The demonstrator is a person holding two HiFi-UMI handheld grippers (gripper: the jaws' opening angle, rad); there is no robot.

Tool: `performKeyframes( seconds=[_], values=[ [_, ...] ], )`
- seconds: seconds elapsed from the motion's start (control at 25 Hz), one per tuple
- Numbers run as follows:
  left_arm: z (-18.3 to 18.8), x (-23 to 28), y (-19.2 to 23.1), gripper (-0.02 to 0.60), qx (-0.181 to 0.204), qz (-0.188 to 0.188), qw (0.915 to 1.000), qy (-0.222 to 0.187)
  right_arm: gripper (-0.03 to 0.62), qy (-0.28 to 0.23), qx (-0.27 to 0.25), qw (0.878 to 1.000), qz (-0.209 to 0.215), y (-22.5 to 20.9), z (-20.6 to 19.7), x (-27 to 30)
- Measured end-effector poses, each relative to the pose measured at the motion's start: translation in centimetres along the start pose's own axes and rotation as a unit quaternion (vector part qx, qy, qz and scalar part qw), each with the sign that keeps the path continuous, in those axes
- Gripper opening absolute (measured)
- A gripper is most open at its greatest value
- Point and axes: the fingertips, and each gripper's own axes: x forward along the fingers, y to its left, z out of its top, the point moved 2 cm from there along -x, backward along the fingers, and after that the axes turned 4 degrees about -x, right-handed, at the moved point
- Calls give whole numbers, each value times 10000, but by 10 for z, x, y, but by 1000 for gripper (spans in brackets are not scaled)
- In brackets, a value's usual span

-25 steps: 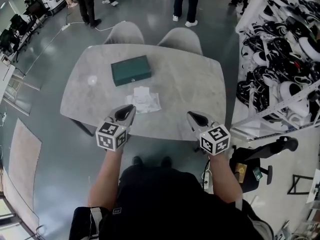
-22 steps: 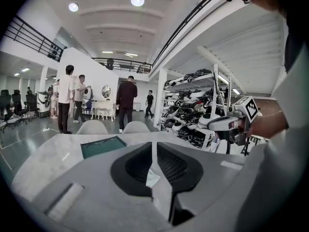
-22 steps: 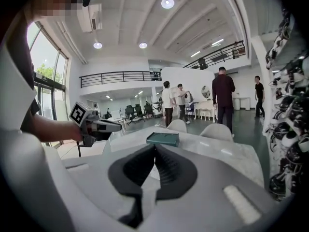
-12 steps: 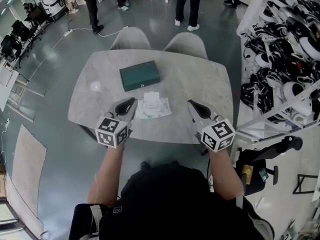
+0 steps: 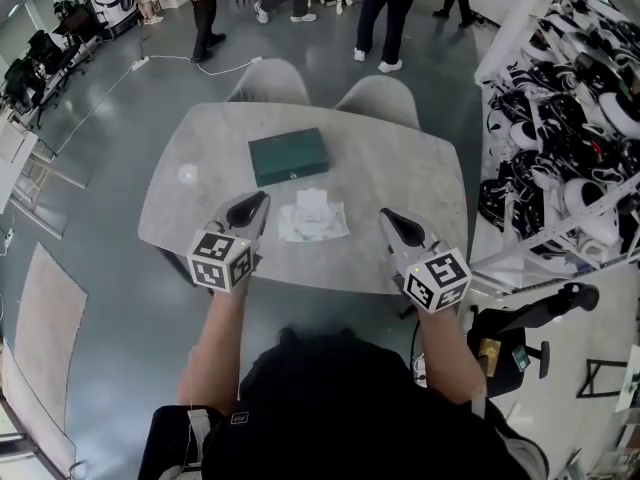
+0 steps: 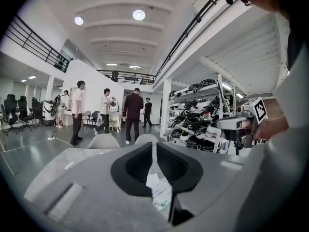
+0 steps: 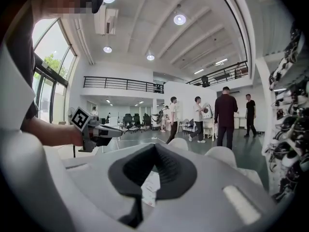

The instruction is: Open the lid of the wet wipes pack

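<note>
The wet wipes pack [image 5: 312,216] is a flat white pouch lying near the front edge of the grey table [image 5: 400,168]. It shows below the jaws in the left gripper view [image 6: 159,190] and in the right gripper view [image 7: 150,187]. My left gripper [image 5: 250,208] hovers just left of the pack, its jaws almost together with only a thin slit and nothing between them [image 6: 154,151]. Some way to the pack's right hangs my right gripper [image 5: 395,223], its tips closed on nothing [image 7: 154,149]. Neither gripper touches the pack.
A dark green box [image 5: 288,156] lies on the table behind the pack. Two grey chairs [image 5: 268,80] stand at the far side. Shelves of shoes [image 5: 560,118] fill the right. Several people [image 5: 385,8] stand on the floor beyond the table.
Both grippers have come forward from the table's near edge and now flank the pack. The table and pack sit closer in the head view.
</note>
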Motion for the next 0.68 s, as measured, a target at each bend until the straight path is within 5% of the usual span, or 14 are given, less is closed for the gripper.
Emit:
performKeyframes(
  seconds=[0.68],
  values=[
    [-11,6,-17,34,47,-223,9996,159,0,0,93,9999,-74,-5,-3,-16]
  ],
)
